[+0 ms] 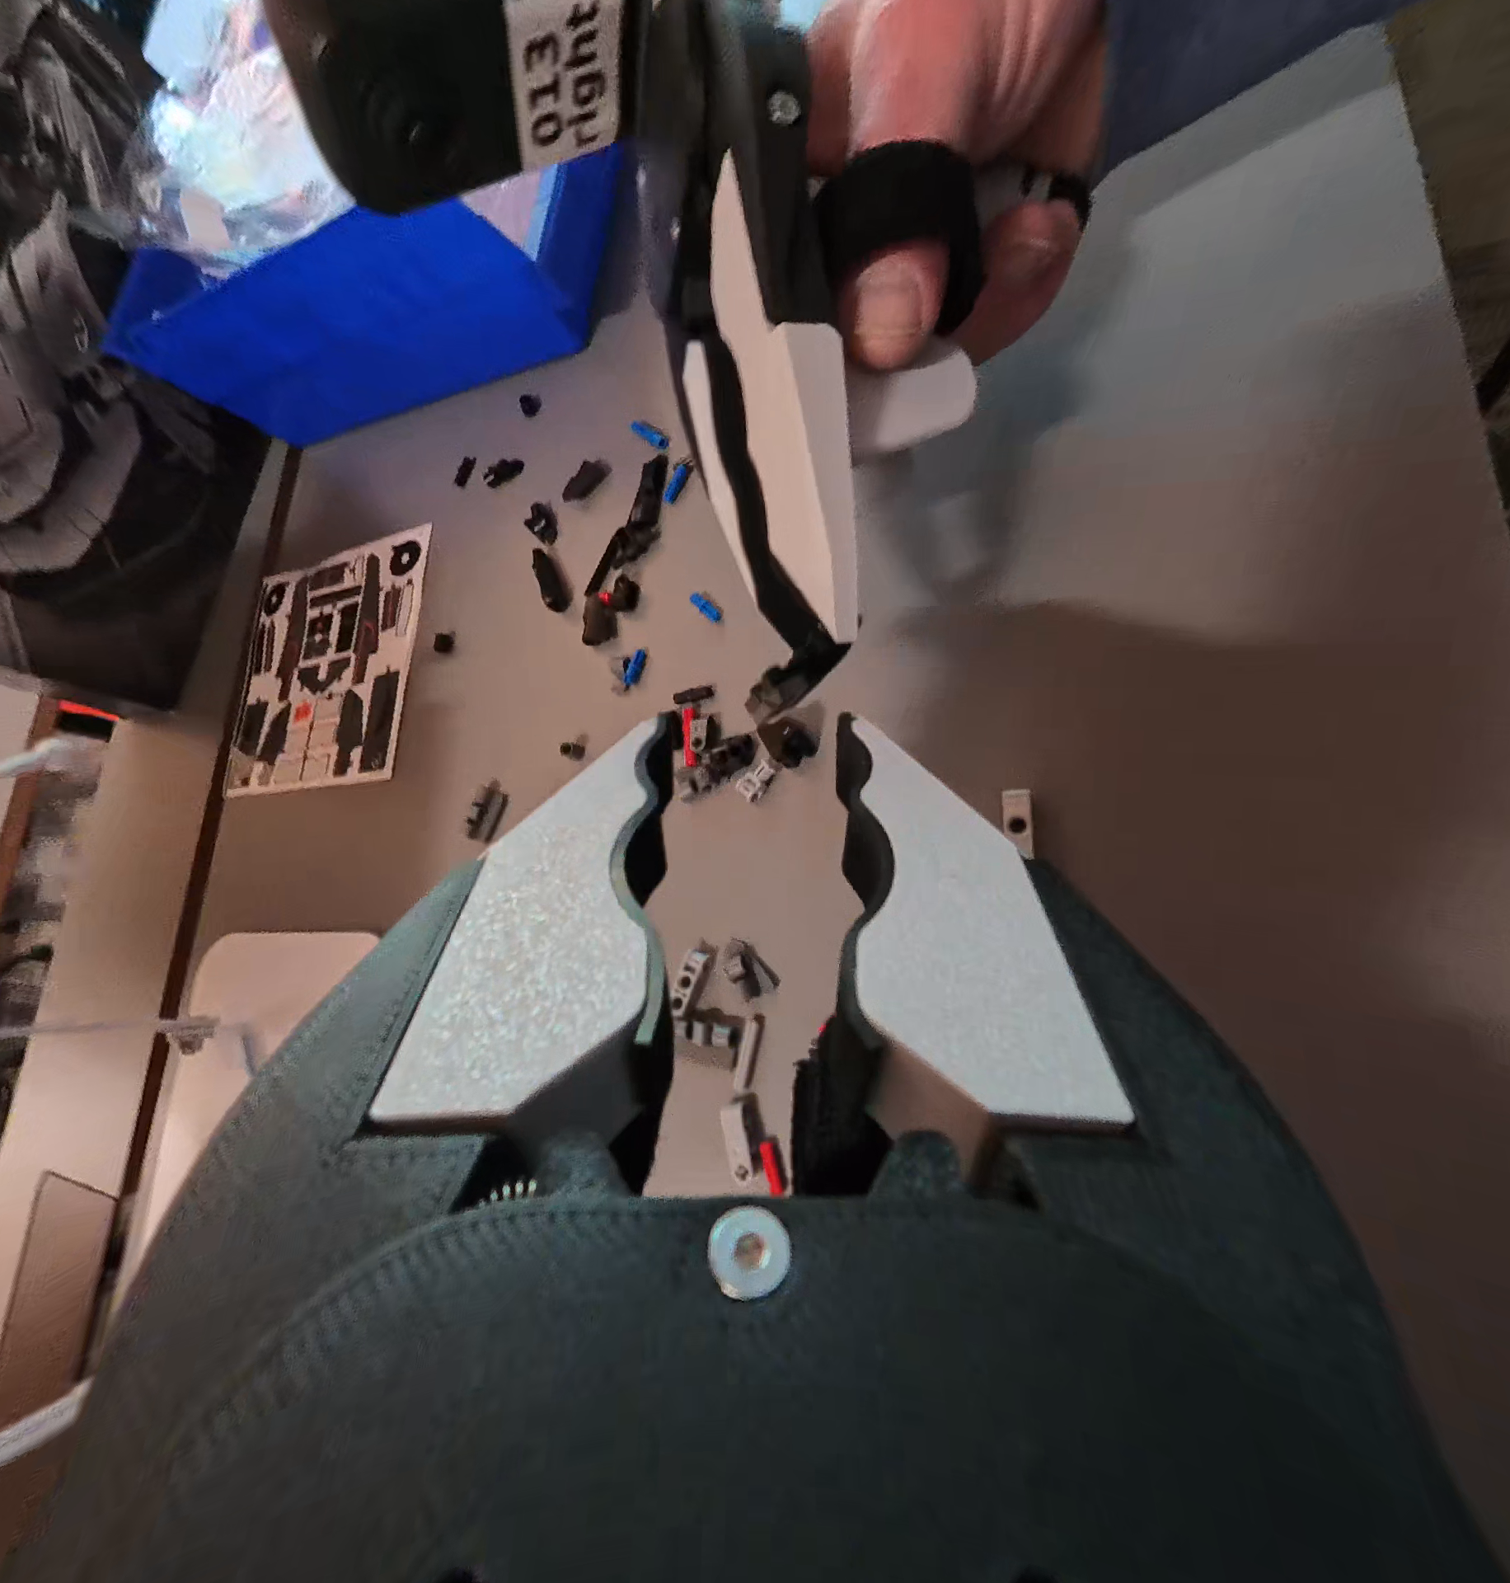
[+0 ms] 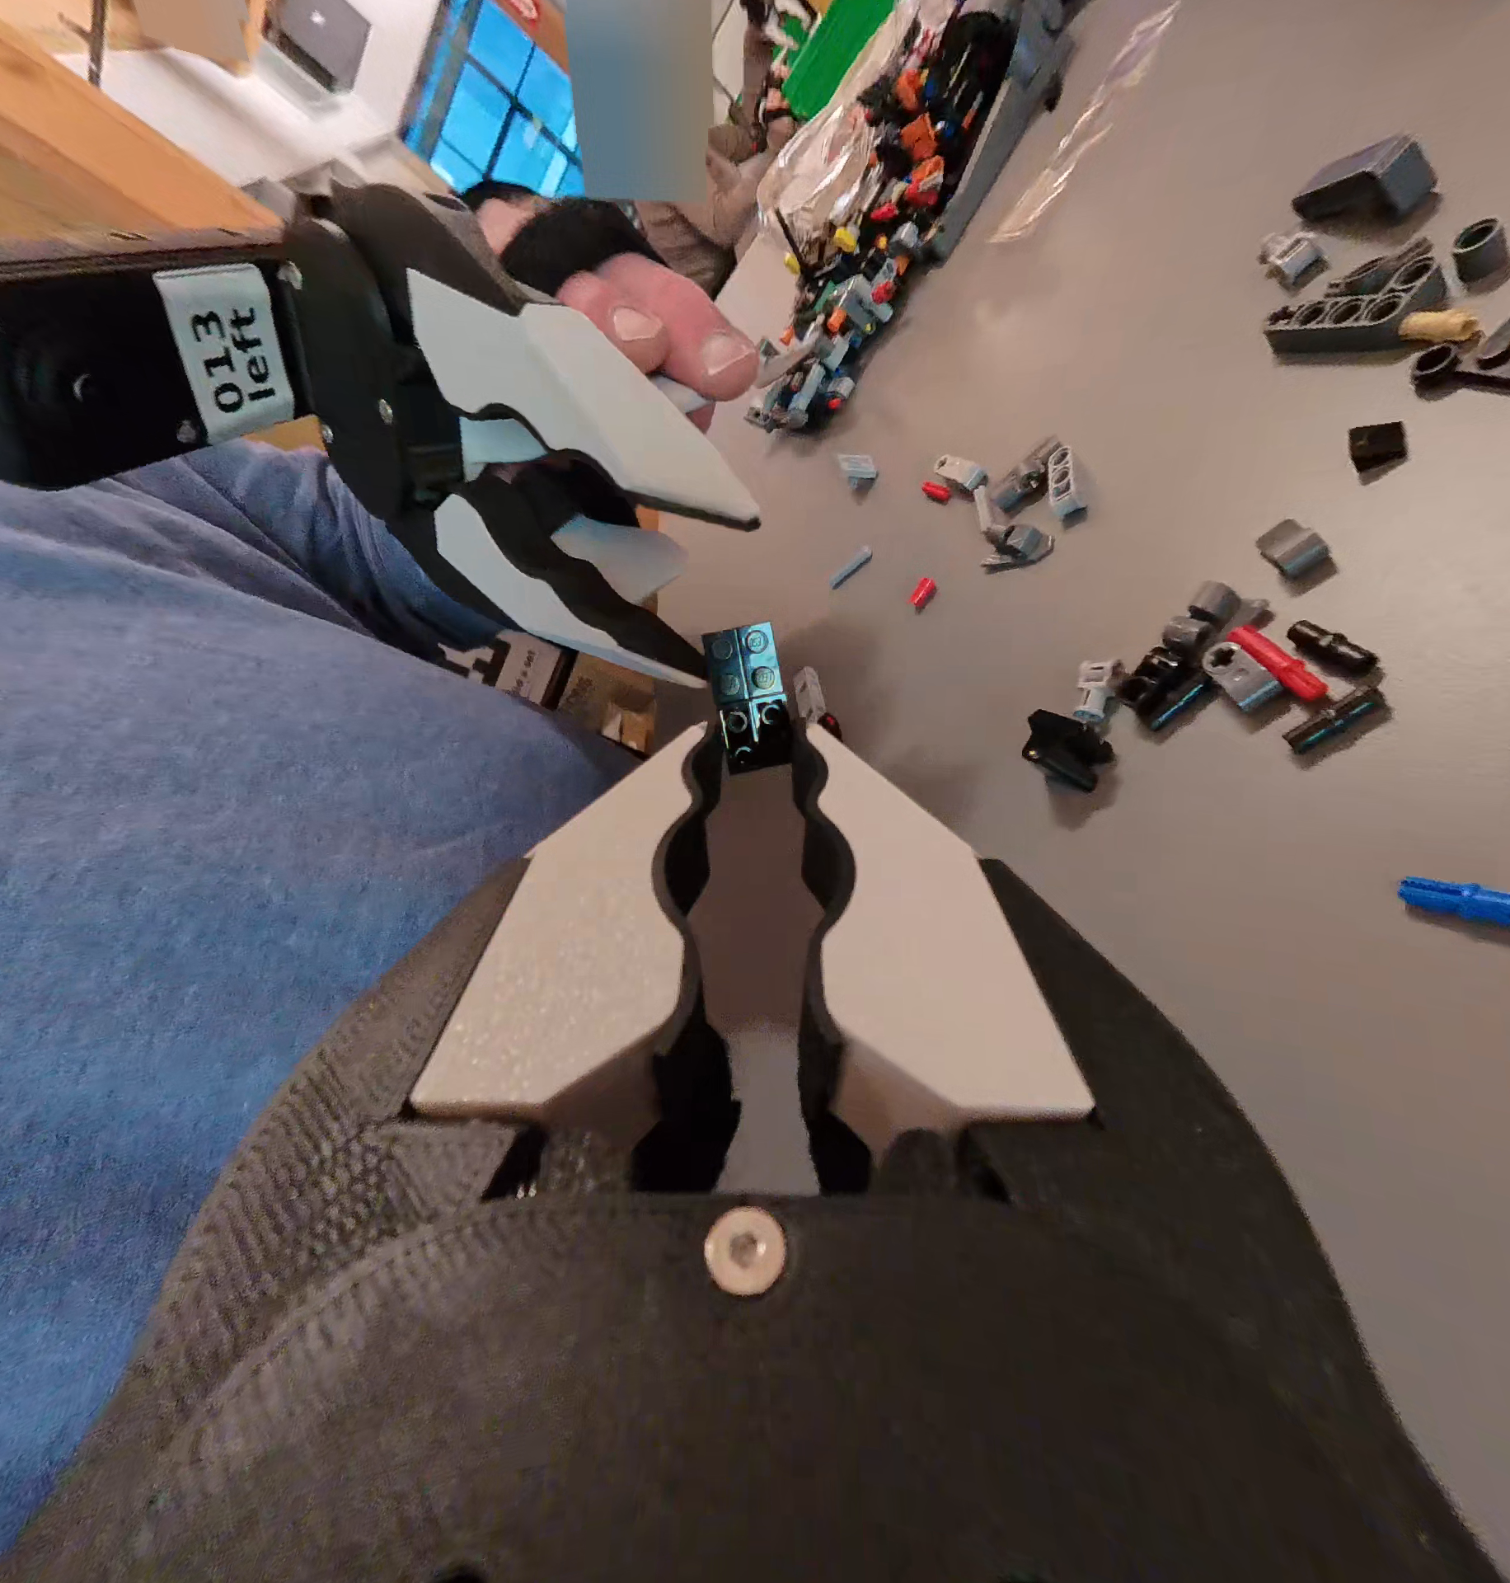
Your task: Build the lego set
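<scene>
While its two fingers stand apart with only bare table between them, the left gripper point(image 1: 756, 728) holds nothing; in the right wrist view its lower fingertip point(image 2: 679, 664) reaches to the edge of the black studded brick assembly point(image 2: 747, 702), though whether it truly touches cannot be told. The right gripper point(image 2: 747, 741) is nearly closed, its tips pinching the lower end of that assembly, which sticks out beyond them above the grey table point(image 2: 1163, 1114). From the left wrist view the same black piece point(image 1: 790, 685) shows at the right gripper's tips, just ahead of the left fingers.

Each gripper body carries a white label point(image 2: 225, 351) with printed characters; a second one point(image 1: 563, 81) sits on the right gripper. A printed sticker sheet point(image 1: 332, 664) lies flat on the table, left of the scattered loose lego pieces point(image 1: 614, 548), with a blue box point(image 1: 349, 317) beyond them. More loose pieces point(image 2: 1231, 668) lie right of the right gripper, a blue pin point(image 2: 1471, 904) apart from them.
</scene>
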`<state>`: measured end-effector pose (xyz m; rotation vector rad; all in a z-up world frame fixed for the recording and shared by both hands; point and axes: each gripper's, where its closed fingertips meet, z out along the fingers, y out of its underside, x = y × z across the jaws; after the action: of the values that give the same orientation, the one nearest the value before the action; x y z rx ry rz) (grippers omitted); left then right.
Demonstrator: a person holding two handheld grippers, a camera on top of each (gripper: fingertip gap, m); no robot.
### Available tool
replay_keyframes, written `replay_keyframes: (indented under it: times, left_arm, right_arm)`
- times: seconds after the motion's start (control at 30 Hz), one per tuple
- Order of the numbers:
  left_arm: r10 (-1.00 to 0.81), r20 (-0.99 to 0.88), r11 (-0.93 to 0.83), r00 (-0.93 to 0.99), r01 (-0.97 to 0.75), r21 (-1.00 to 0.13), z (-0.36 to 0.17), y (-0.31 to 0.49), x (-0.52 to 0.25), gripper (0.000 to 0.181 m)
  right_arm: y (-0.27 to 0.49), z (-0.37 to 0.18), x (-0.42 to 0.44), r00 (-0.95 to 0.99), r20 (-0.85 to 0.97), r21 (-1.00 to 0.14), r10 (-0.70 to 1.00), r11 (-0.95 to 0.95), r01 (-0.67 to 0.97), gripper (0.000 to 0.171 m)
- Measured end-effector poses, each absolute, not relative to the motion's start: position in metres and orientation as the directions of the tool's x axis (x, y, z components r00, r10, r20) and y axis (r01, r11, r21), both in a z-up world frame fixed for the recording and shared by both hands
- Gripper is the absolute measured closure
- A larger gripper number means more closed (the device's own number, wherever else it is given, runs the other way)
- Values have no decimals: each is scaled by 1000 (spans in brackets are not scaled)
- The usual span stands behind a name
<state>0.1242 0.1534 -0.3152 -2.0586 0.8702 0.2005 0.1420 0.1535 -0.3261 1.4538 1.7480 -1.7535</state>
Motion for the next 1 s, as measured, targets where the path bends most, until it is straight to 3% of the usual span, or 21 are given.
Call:
replay_keyframes:
  times: [0.17, 0.37, 0.8, 1.0]
  left_arm:
    - [-517, -479, -393, 709, -694, -603, -319, 154, 125, 148]
    - [-410, -420, -470, 810, -582, -664, -318, 134, 108, 146]
    - [-131, -249, -621, 960, -276, -734, -342, 71, 73, 150]
    - [-95, -240, -638, 966, -245, -730, -341, 57, 64, 153]
  right_arm:
    - [145, -320, 144, -499, -754, -611, 427, -174, 773, 158]
    - [145, -318, 143, -525, -697, -651, 489, -124, 749, 158]
    - [122, -315, 109, -595, -334, -756, 731, 170, 633, 158]
    - [108, -315, 93, -613, -221, -762, 758, 259, 594, 158]
